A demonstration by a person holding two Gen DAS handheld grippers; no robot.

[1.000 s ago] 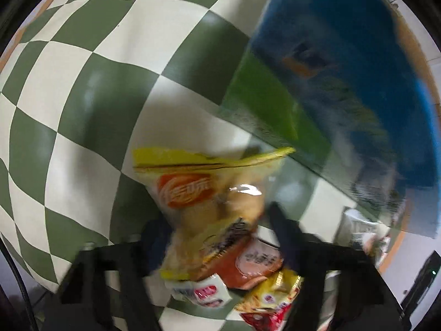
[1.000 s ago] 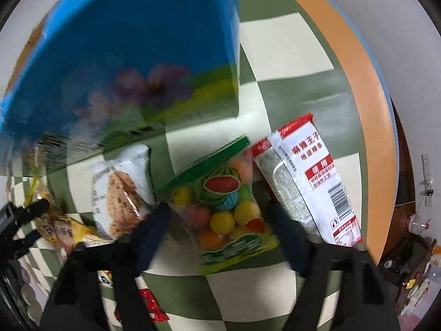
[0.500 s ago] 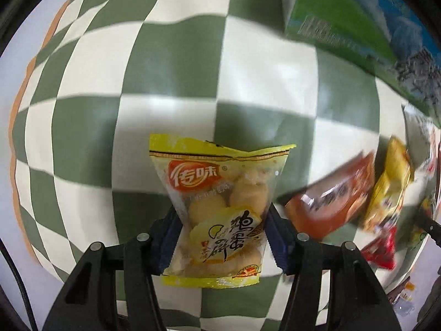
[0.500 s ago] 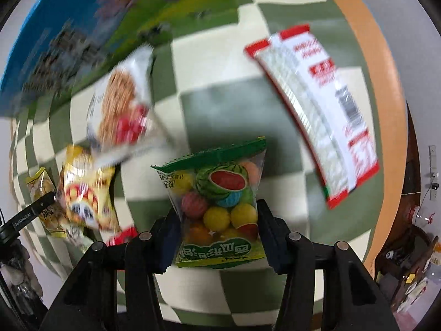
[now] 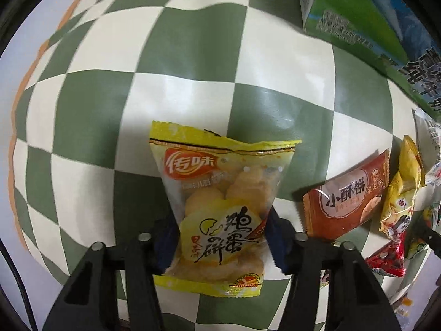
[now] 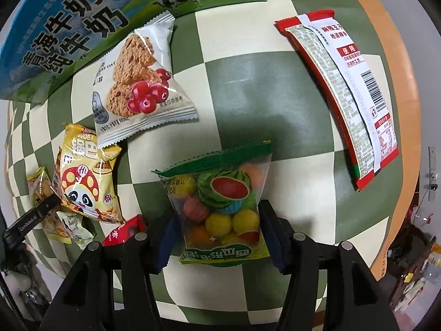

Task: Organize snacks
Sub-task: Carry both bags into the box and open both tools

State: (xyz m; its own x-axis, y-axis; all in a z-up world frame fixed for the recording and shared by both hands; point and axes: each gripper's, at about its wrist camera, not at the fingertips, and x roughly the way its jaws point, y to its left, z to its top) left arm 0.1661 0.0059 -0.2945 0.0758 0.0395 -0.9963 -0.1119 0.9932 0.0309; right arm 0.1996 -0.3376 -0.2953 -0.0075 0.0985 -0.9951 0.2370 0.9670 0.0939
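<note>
My left gripper [image 5: 220, 237] pointed straight down over the checked table [image 5: 193, 55] and pinched the yellow egg-biscuit packet [image 5: 220, 201] by its lower half; the jaws had just been closing on it, and the wrapper bulged between the blue pads [image 5: 277, 240]. Toward the table's orange left edge [image 5: 35, 63] the cloth lay bare, with free squares ahead of the packet as well. At the far right corner of that view stood the milk carton [image 5: 358, 19], and to the right of my packet lay a brown biscuit packet [image 5: 350, 201], a small yellow bag [image 5: 399, 193] and a red wrapper [image 5: 386, 262], crowded close together.

My right gripper [image 6: 217, 237], also pointing down, had the bag of fruit-shaped gum balls [image 6: 223, 209] between its pads. The jaws had just been opening; whether they were still pressing the bag I could not tell. A clear green square lay just beyond it. Near the table's curved orange right edge [image 6: 397, 110] lay a long red-and-white packet [image 6: 344, 91], well apart from the bag. To the left sat a white oat-biscuit packet [image 6: 140, 82] touching the carton [image 6: 69, 27], then a yellow mushroom-print bag [image 6: 85, 182] partly under the oat packet's corner, with a red wrapper [image 6: 126, 229] beside my left finger. My other gripper's black finger [image 6: 30, 218] reached in at the left, over the small packets there.
</note>
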